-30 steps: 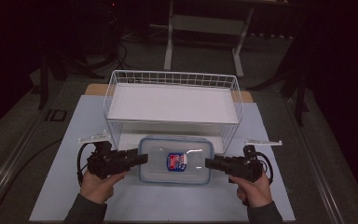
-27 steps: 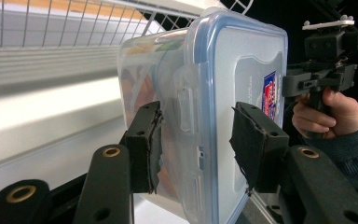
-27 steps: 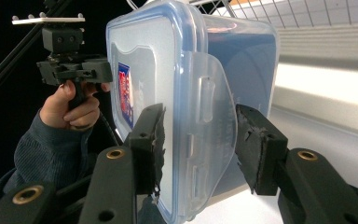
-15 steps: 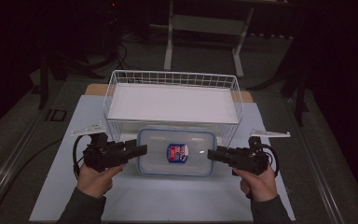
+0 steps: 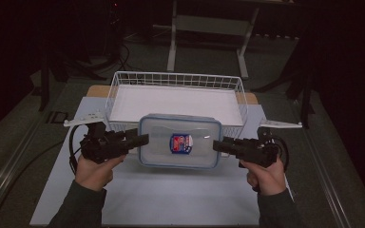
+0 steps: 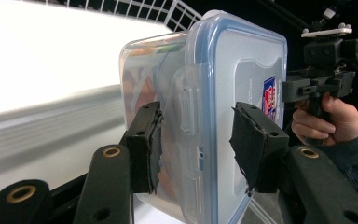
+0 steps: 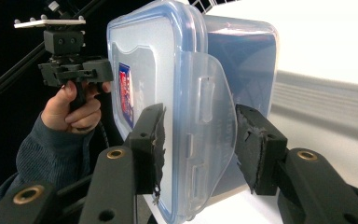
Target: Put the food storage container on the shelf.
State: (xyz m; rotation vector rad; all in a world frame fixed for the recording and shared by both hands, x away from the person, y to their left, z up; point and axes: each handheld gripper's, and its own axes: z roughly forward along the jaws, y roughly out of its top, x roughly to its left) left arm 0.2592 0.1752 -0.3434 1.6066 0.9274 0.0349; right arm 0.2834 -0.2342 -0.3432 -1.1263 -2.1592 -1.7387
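The left gripper (image 5: 142, 139) and right gripper (image 5: 217, 145) each clamp a short end of the lidded container (image 5: 179, 140), held level between them just short of the wire basket (image 5: 177, 80); its long axis parallels the basket's near rim; clear plastic, blue-rimmed lid, central label.

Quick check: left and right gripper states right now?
Left gripper: shut on the lidded container, at its short end.
Right gripper: shut on the opposite end.

White wire basket (image 5: 176, 97) blocking the frame's centre, lidded container (image 5: 179, 140) against its near rim, bare white table (image 5: 171, 194) open across lower centre
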